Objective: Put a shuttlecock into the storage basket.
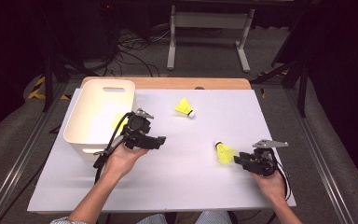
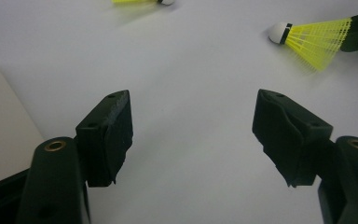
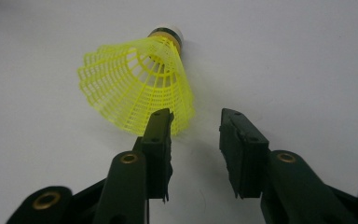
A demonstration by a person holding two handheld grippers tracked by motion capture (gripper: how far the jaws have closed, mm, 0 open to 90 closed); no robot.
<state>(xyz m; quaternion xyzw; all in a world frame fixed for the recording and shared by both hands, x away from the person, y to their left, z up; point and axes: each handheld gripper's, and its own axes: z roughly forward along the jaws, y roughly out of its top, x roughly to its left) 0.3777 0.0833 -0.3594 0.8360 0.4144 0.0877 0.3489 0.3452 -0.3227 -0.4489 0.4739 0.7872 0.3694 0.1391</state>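
Pickup stage: right gripper (image 3: 195,122), jaws part-open, reaches a yellow shuttlecock's (image 3: 137,86) skirt without gripping it; next, likely pinch it and carry it to the bin (image 1: 85,135); left gripper (image 2: 193,126) waits wide open and empty.

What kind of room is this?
Probably a lab or workshop set up for recording. Cables lie loose on the floor behind the white-topped table, a metal stand is beyond it, and the surroundings are dark.

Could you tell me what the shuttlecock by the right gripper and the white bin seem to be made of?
Shuttlecock: the yellow skirt looks like moulded plastic, an open mesh of thin ribs; its pale tip could be cork or foam. White bin: probably matte plastic, with smooth rounded walls and a cut-out handle.
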